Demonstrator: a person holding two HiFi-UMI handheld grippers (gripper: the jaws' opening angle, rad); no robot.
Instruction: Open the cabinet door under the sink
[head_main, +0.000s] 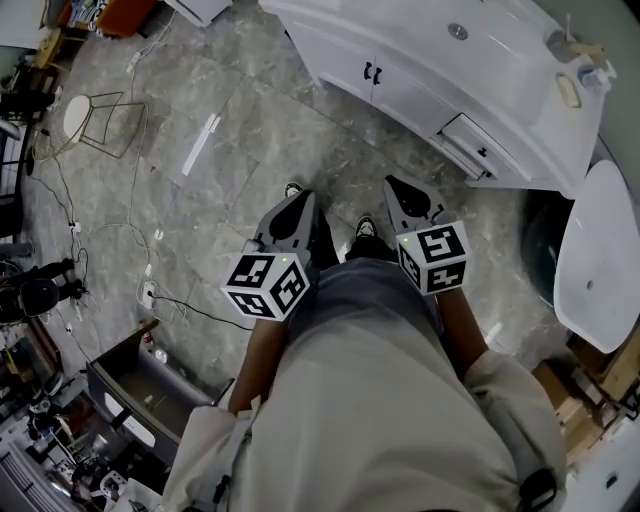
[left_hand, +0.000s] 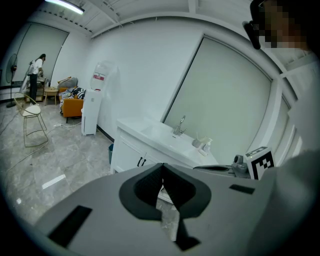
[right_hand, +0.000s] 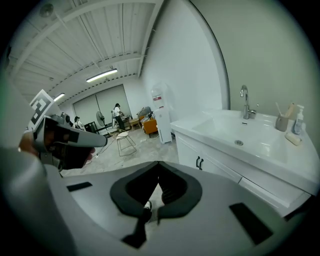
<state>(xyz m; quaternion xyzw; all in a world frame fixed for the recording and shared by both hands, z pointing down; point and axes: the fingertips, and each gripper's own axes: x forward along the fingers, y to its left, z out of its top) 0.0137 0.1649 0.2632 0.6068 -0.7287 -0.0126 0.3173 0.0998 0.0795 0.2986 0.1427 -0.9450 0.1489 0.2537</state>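
I held my left gripper (head_main: 296, 200) and right gripper (head_main: 397, 190) at centre frame, each with its jaws pressed together. The cabinet door (head_main: 348, 62) stood shut under the sink (head_main: 430, 35) at upper centre, well apart from both.

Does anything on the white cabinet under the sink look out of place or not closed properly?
Yes. The drawer beside the cabinet doors seems pulled out a little from the white front, while the doors themselves are shut. Nothing looks spilled or broken.
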